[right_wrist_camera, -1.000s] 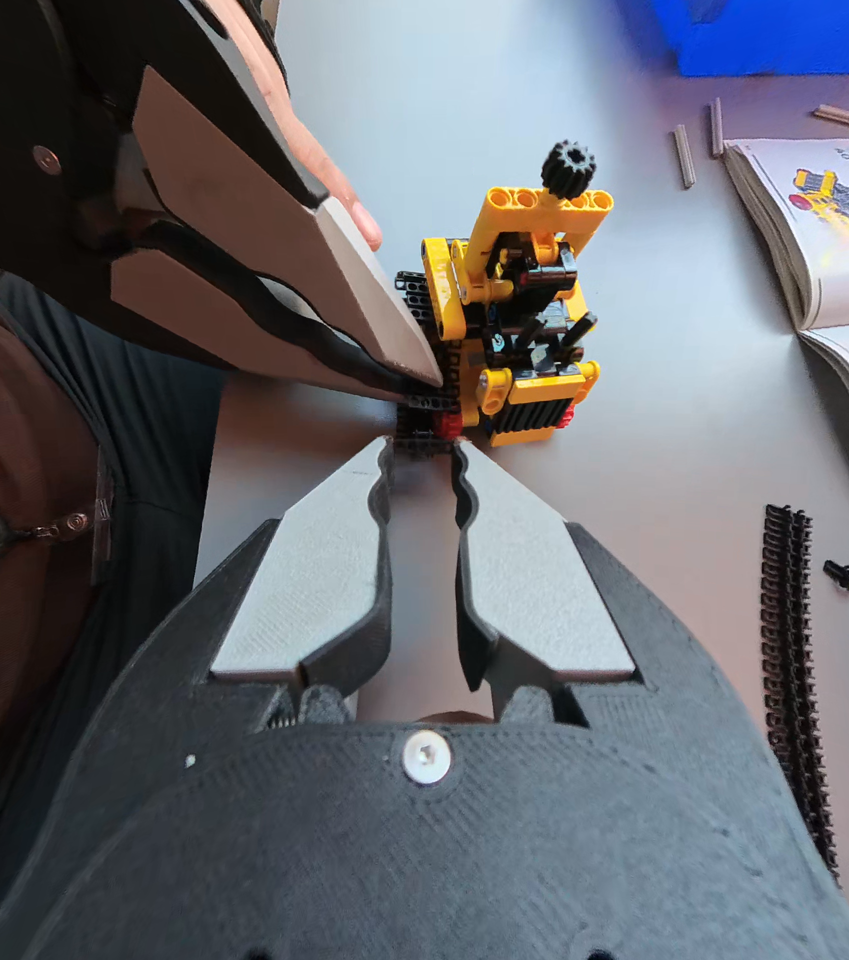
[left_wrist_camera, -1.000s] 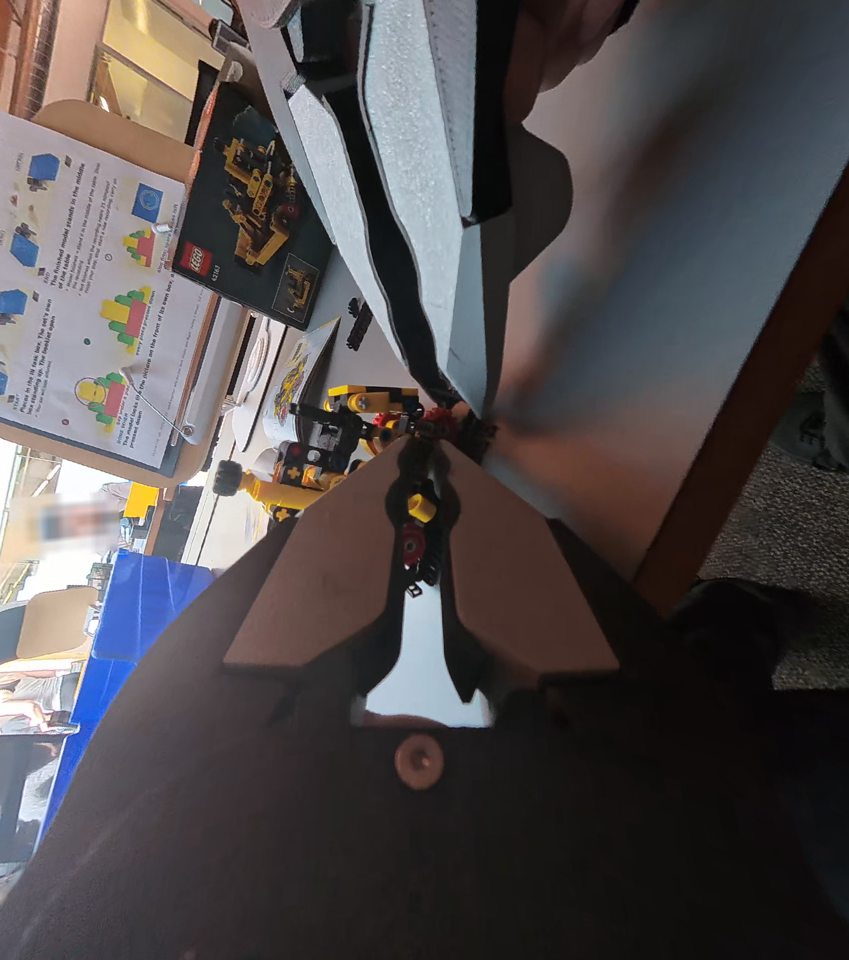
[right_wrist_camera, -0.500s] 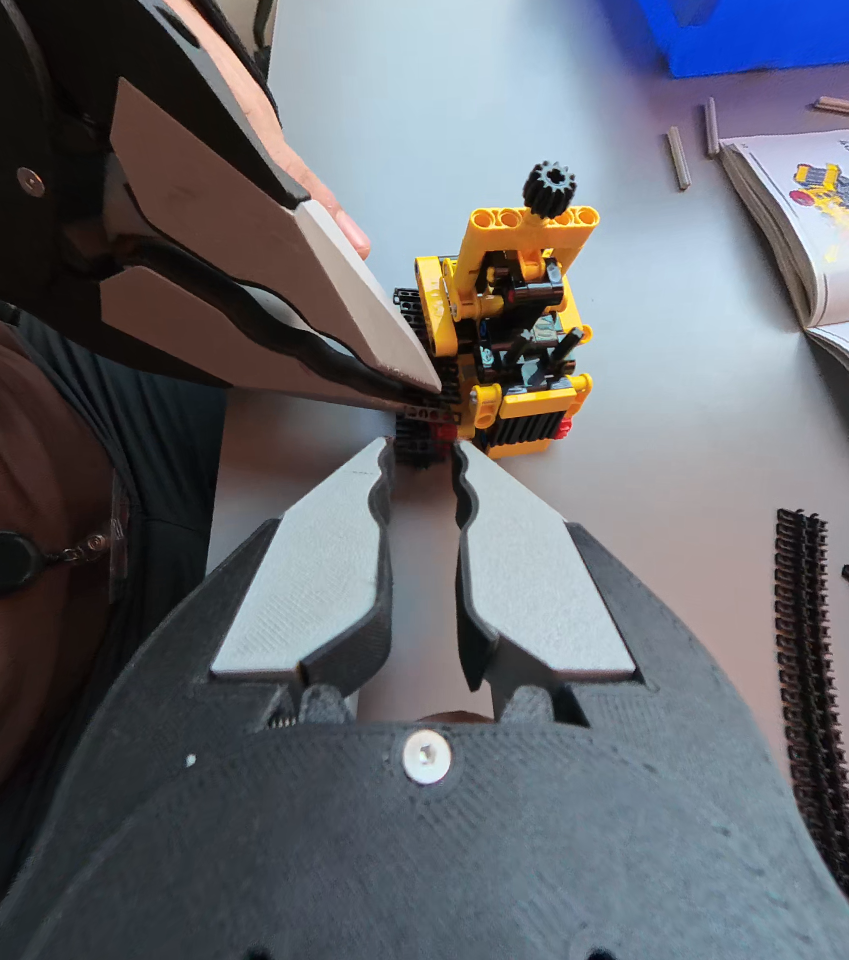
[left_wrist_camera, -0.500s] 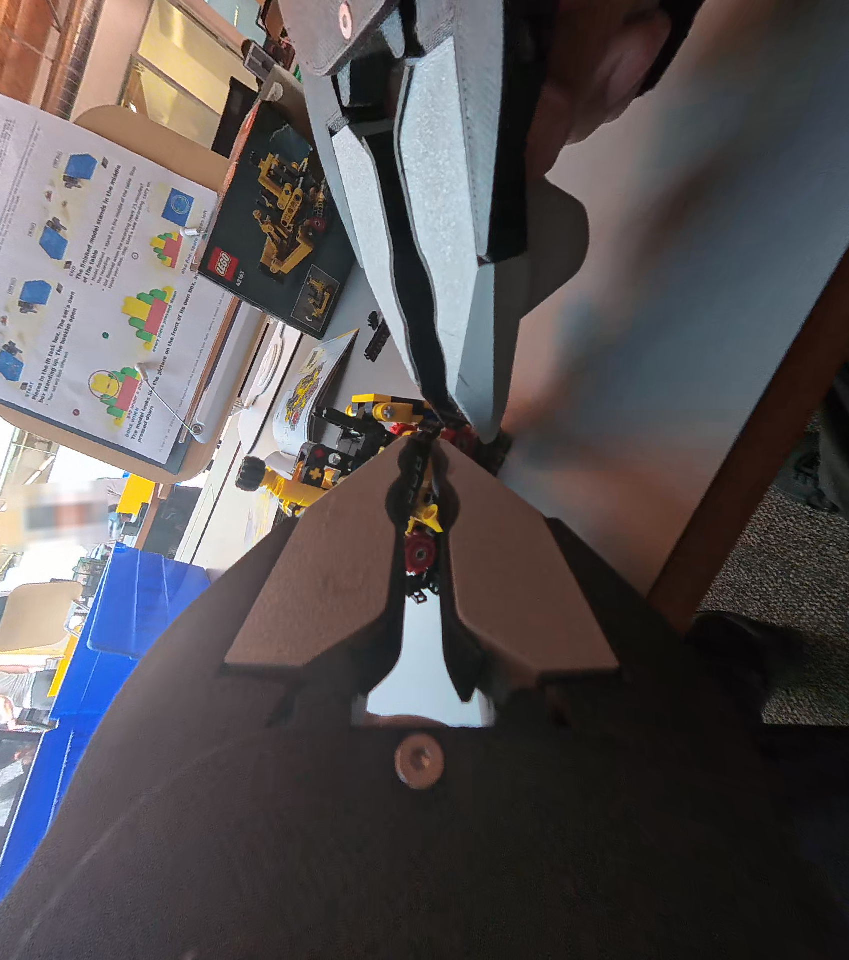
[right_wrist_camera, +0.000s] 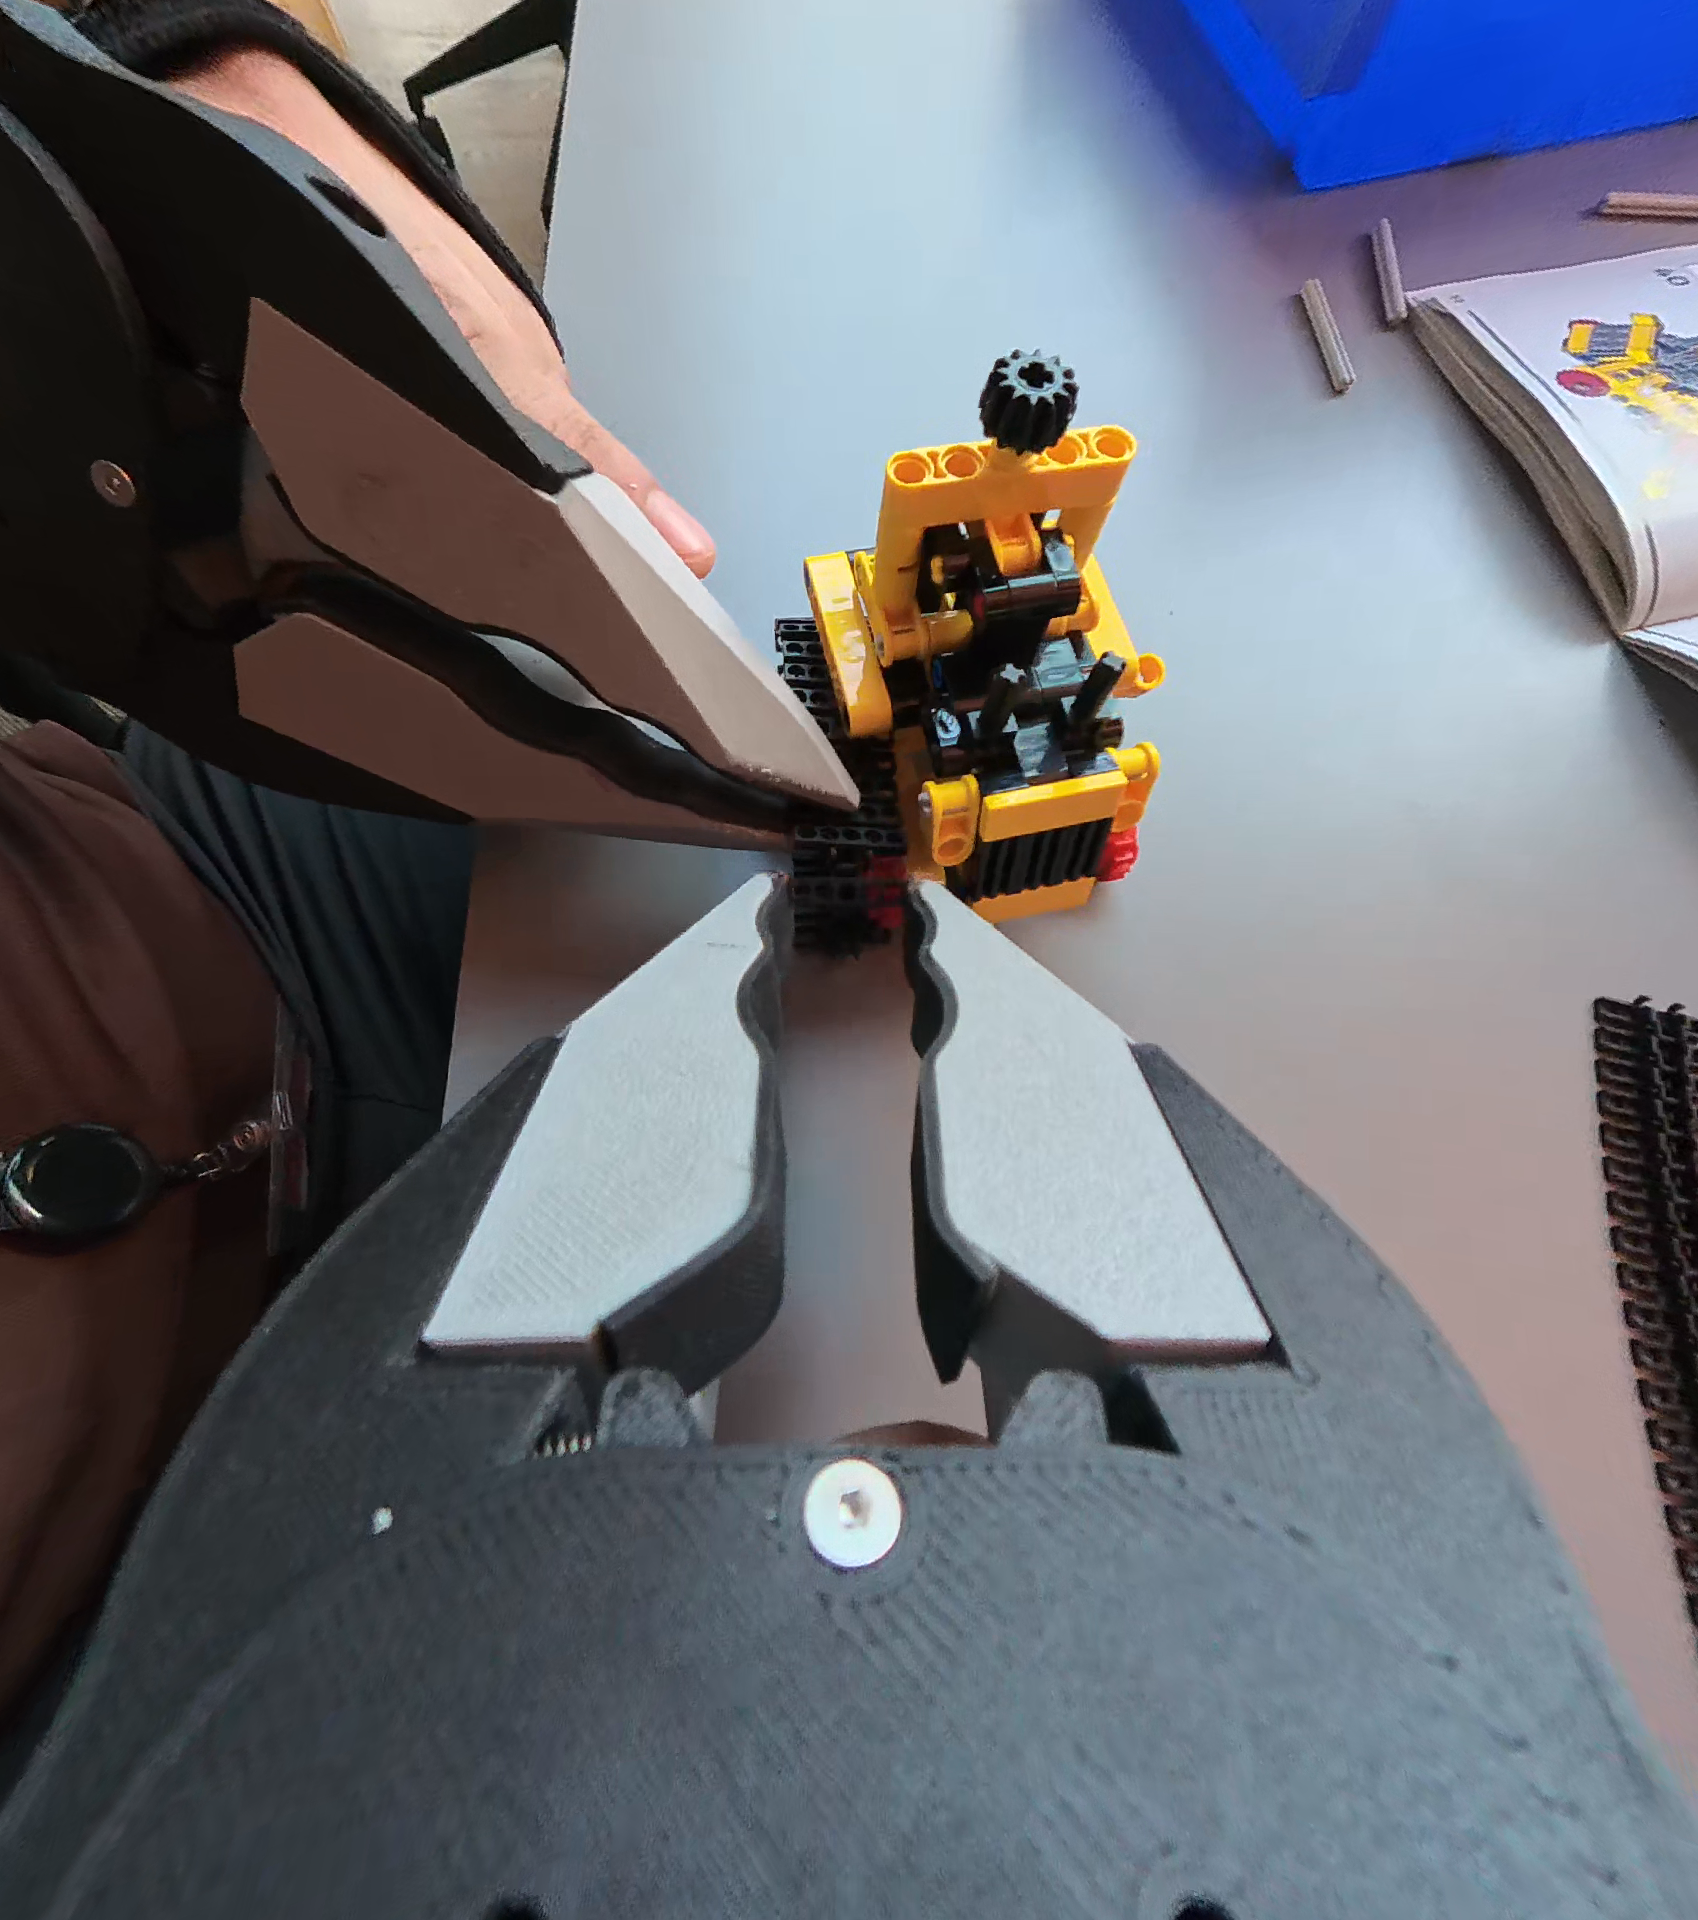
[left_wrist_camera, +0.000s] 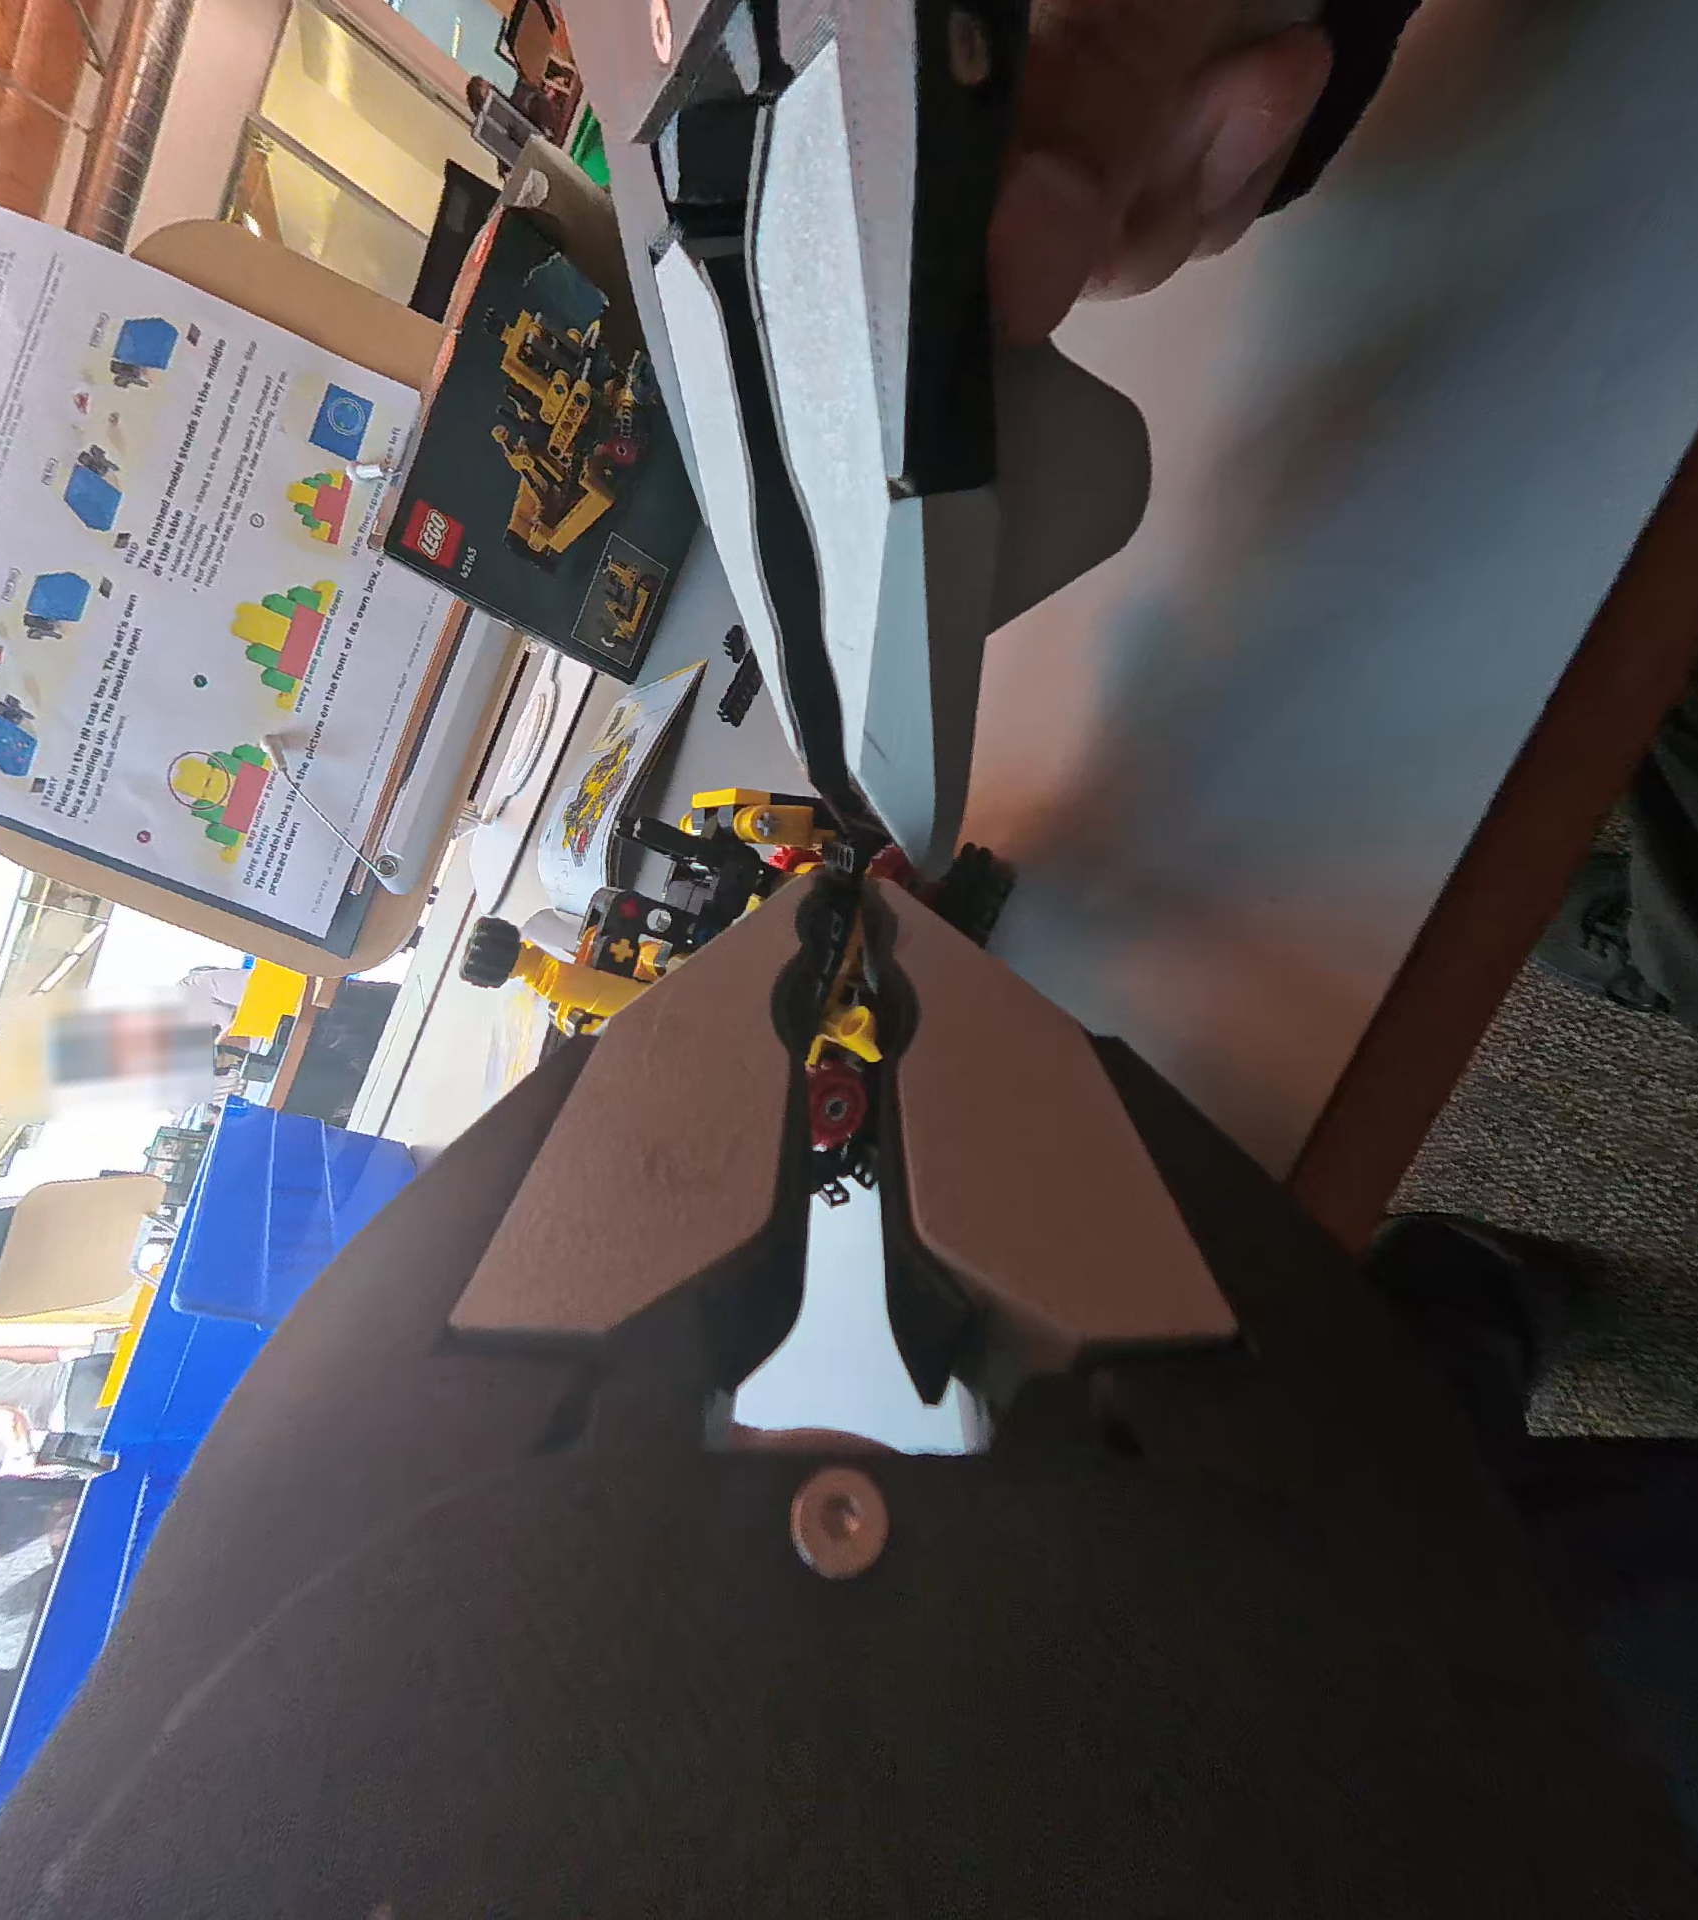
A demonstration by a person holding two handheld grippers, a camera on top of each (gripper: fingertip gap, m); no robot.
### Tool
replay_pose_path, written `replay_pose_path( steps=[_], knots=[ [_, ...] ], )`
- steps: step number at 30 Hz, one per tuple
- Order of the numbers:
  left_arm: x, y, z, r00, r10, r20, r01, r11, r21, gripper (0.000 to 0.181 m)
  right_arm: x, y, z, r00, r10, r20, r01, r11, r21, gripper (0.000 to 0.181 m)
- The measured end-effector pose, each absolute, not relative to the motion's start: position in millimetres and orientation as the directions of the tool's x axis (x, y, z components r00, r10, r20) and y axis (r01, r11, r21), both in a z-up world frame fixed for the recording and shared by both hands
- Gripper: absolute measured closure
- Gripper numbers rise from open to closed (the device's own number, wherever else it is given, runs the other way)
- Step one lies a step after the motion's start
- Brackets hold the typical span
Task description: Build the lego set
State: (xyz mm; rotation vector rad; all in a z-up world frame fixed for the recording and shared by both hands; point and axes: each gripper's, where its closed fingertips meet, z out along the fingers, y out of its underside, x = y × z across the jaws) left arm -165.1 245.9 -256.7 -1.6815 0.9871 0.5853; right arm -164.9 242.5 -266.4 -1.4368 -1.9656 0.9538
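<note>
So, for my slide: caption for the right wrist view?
Two grippers meet at the black track of a yellow Lego bulldozer on a grey table.

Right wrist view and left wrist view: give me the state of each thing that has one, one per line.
Left hand-held gripper: shut on the black track at the model's side.
Right hand-held gripper: open, tips at the model's front corner.
Yellow bulldozer model: upright on the table, partly built.
Instruction booklet: lying open.
Loose track strip: flat, unattached.
Lego box: standing up.
</note>
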Motion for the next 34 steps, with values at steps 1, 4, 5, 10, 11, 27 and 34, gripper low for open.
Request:
replay_pose_path(
  steps=[1,4,5,10,11,27,34],
  knots=[
    [-164.8,245.7,-257.0,0.536,-0.323,-0.780,-0.839,-0.105,-0.533,0.178,-164.5,242.4,-267.4,-0.301,0.954,-0.001,0.589,0.185,-0.787,0.163],
    [-164.3,245.7,-258.7,0.524,-0.326,-0.787,-0.847,-0.105,-0.520,0.178,-164.0,243.0,-270.4,-0.297,0.955,-0.001,0.595,0.184,-0.782,0.163],
    [-164.0,245.6,-259.1,0.520,-0.327,-0.789,-0.850,-0.103,-0.517,0.179,-164.1,243.8,-271.2,-0.292,0.956,0.002,0.597,0.185,-0.781,0.163],
    [-163.3,245.1,-259.3,0.514,-0.330,-0.792,-0.853,-0.097,-0.513,0.179,-164.6,243.4,-270.5,-0.287,0.958,-0.023,0.593,0.159,-0.789,0.163],
    [-163.2,245.2,-259.6,0.513,-0.331,-0.792,-0.853,-0.097,-0.513,0.179,-164.6,243.4,-270.5,-0.286,0.958,-0.026,0.593,0.156,-0.790,0.163],
    [-163.4,246.7,-259.9,0.495,-0.330,-0.804,-0.864,-0.087,-0.496,0.179,-164.8,244.5,-269.1,-0.290,0.957,-0.015,0.579,0.163,-0.799,0.163],
    [-163.3,246.6,-259.5,0.491,-0.330,-0.806,-0.865,-0.080,-0.495,0.179,-164.6,244.1,-269.4,-0.295,0.955,-0.006,0.578,0.173,-0.798,0.163]
  ],
)
